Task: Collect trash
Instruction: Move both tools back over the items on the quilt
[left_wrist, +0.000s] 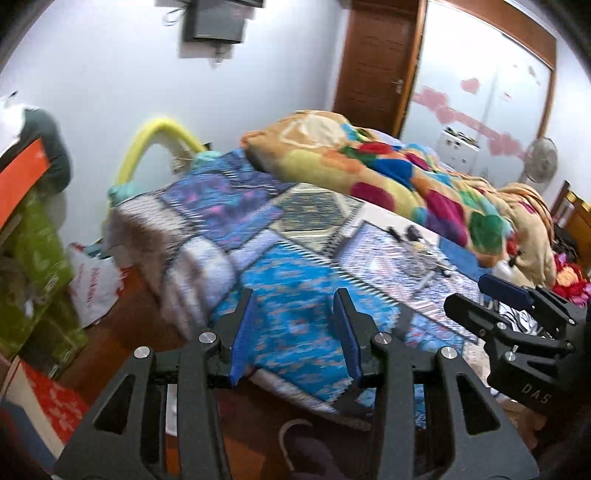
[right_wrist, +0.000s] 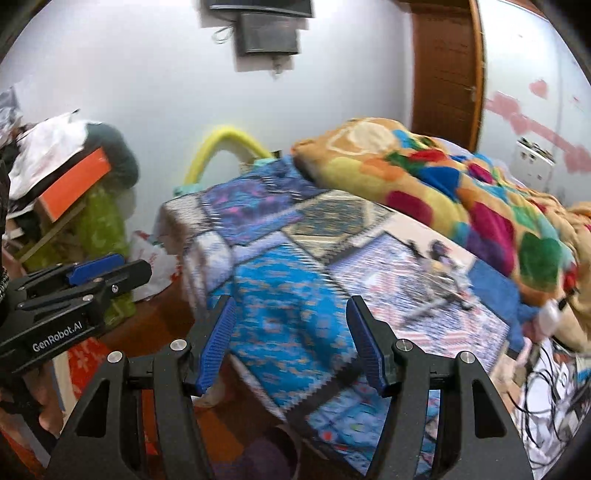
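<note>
Several small pieces of litter (left_wrist: 424, 245) lie on the patterned blue bedsheet (left_wrist: 288, 280), blurred; they also show in the right wrist view (right_wrist: 439, 275). My left gripper (left_wrist: 293, 299) is open and empty above the near corner of the bed. My right gripper (right_wrist: 291, 306) is open and empty, also over the bed's near edge. Each gripper shows in the other's view: the right one (left_wrist: 498, 295) at the right, the left one (right_wrist: 107, 269) at the left. The litter lies beyond and to the right of both.
A colourful blanket (left_wrist: 399, 173) is heaped at the far side of the bed. A white plastic bag (left_wrist: 96, 284) and green boxes (left_wrist: 33, 266) stand on the floor at left. Cables (right_wrist: 546, 387) lie at right. A brown door (left_wrist: 373, 62) and a fan (left_wrist: 541, 160) are behind.
</note>
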